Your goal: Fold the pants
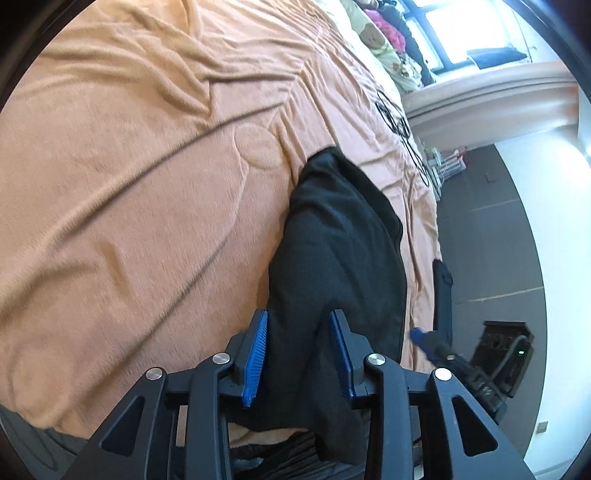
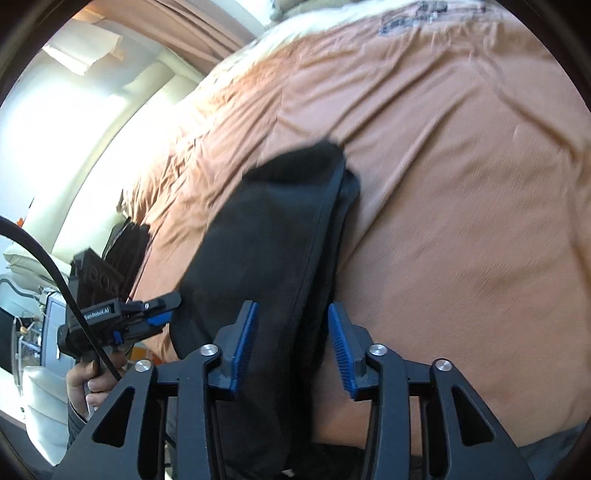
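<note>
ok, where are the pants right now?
The black pants lie folded on the orange bed cover, near its edge, centre frame in both wrist views, with their near end between the open left gripper and right gripper.

Daylight floods both views. In the left wrist view a window (image 1: 476, 33) at the top right is blown out to white, and the wall (image 1: 561, 229) below it glares. The right wrist view is overexposed at its upper left, where pale cushions (image 2: 110, 122) wash out. The orange bedspread (image 1: 129, 184) shows soft shadows in its creases. The right view is smeared by motion blur; the left is sharper. Both bend strongly toward their dark circular rims.
</note>
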Demonstrator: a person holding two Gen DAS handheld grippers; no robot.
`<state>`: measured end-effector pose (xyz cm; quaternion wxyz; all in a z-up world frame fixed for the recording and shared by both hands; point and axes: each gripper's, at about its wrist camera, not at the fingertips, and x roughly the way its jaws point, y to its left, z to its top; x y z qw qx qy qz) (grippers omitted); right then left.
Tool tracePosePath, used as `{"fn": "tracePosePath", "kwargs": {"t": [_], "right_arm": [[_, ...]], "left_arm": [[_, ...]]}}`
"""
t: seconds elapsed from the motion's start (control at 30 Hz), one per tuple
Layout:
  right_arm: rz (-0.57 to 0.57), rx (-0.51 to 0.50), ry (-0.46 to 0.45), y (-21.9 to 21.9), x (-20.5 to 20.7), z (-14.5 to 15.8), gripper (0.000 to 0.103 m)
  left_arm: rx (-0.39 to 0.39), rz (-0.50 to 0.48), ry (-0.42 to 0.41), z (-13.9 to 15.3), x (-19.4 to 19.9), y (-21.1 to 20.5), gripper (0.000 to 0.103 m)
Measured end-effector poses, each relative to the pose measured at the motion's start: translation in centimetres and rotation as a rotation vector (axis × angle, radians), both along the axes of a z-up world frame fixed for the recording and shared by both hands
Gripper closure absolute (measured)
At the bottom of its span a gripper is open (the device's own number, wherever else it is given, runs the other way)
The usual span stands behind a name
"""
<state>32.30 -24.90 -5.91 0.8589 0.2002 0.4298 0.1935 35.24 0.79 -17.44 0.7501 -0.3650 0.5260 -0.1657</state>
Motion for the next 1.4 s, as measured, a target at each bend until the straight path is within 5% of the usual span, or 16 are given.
{"fn": "tracePosePath", "kwargs": {"t": [0.5, 1.17, 1.2, 1.3, 1.4], "right_arm": [[0.127, -0.215, -0.089, 6.7, 6.6, 4.0, 0.058], [0.383, -0.435, -0.031, 17.8, 18.4, 0.2, 0.058], [0.386, -0.446, -0.028, 18.1, 18.7, 0.0, 0.059], [0.371, -0.477, -0.02, 18.4, 19.8, -0.5, 0.092], [0.27, -0.453, -0.018, 16.9, 20.9, -0.4, 0.1]], "left_arm": [[-0.08, 0.089, -0.024, -0.5, 1.9, 1.0, 0.063], [-0.203, 0.183, 0.012, -2.9, 2.6, 1.3, 0.063], [-0.201, 0.181, 0.016, -3.1, 2.6, 1.1, 0.063], [-0.191, 0.172, 0.026, -3.4, 2.6, 0.7, 0.063], [-0.169, 0.163, 0.04, -3.9, 2.6, 0.4, 0.069]]}}
